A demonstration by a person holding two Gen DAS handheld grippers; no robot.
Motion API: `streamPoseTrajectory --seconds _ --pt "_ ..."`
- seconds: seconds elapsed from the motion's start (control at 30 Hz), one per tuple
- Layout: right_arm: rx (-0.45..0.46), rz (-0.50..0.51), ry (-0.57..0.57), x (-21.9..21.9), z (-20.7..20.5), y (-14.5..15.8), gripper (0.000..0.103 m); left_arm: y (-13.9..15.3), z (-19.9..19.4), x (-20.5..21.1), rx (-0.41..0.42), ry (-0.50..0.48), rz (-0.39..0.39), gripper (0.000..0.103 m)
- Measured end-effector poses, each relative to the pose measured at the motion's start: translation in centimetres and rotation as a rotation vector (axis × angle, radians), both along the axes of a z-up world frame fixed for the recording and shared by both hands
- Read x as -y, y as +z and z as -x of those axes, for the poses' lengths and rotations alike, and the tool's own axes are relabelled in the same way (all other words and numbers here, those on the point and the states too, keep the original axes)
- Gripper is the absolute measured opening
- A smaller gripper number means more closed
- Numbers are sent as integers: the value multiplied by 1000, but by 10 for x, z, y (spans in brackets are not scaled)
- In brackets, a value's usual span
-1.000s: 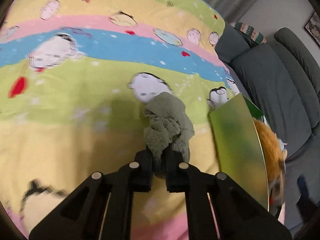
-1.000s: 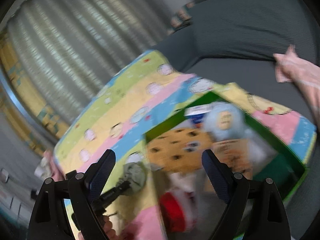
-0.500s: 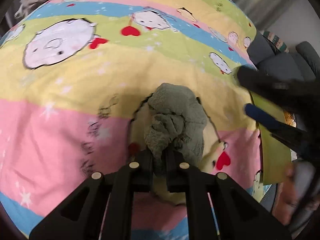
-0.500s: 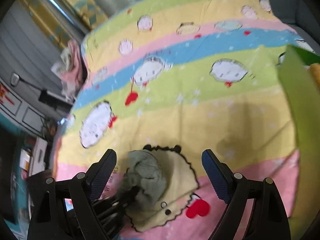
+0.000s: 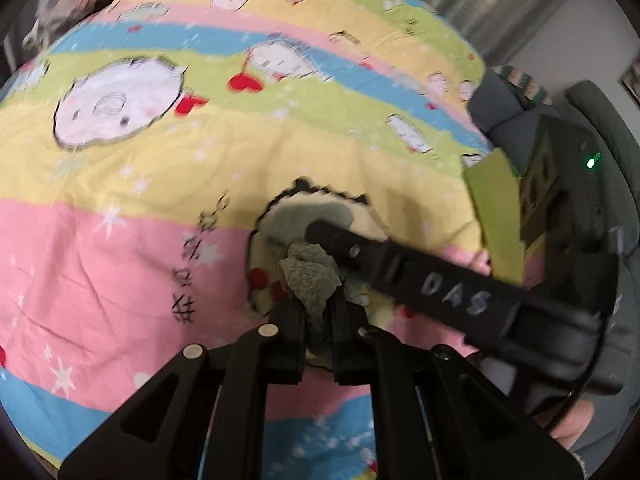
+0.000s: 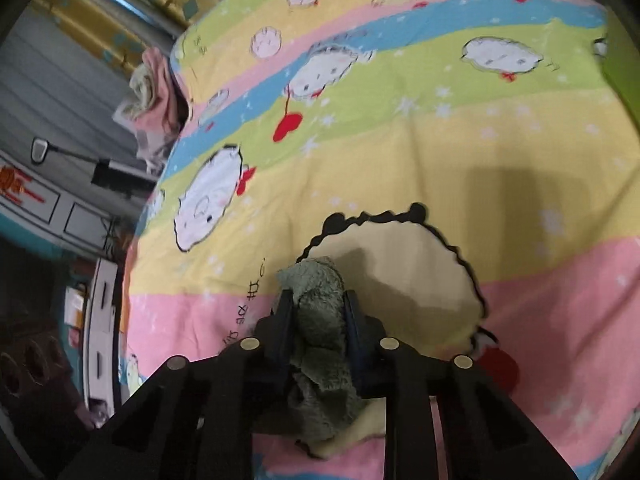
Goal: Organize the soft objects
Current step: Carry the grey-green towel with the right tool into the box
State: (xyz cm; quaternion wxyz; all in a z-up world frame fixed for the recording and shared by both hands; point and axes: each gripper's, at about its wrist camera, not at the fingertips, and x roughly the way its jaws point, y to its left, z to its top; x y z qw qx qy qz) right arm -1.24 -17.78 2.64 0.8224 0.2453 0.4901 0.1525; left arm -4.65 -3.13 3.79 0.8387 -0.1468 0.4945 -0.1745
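Note:
A fuzzy grey-green sock [image 5: 310,276] lies low over a cartoon-print blanket [image 5: 140,200]. My left gripper [image 5: 318,316] is shut on its near end. My right gripper [image 6: 318,312] is shut on the other end of the same sock [image 6: 320,320]. In the left wrist view the right gripper's black finger [image 5: 400,268] crosses from the right and covers part of the sock. Both grippers sit over a large cream cartoon face [image 6: 400,272] printed on the blanket.
A green box wall [image 5: 498,208] stands at the right edge of the blanket, with a dark grey sofa [image 5: 600,128] behind it. A pile of pink and pale clothes [image 6: 154,96] lies past the blanket's far left corner. Furniture stands at the left.
My right gripper has come in over the blanket and closed on the sock, which it was open above half a second ago. My left gripper kept its hold.

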Motion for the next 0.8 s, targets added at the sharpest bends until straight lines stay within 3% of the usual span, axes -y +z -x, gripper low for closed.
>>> streamPoseTrajectory --seconds 0.4,0.63,0.8 --pt "313 -68 -201 68 73 108 25 85 29 47 278 -145 -45 8" --pt "440 -19 -381 122 118 142 25 120 35 97 375 -279 1 9" --pt "459 5 -497 157 136 145 25 132 41 144 407 -377 5 9"
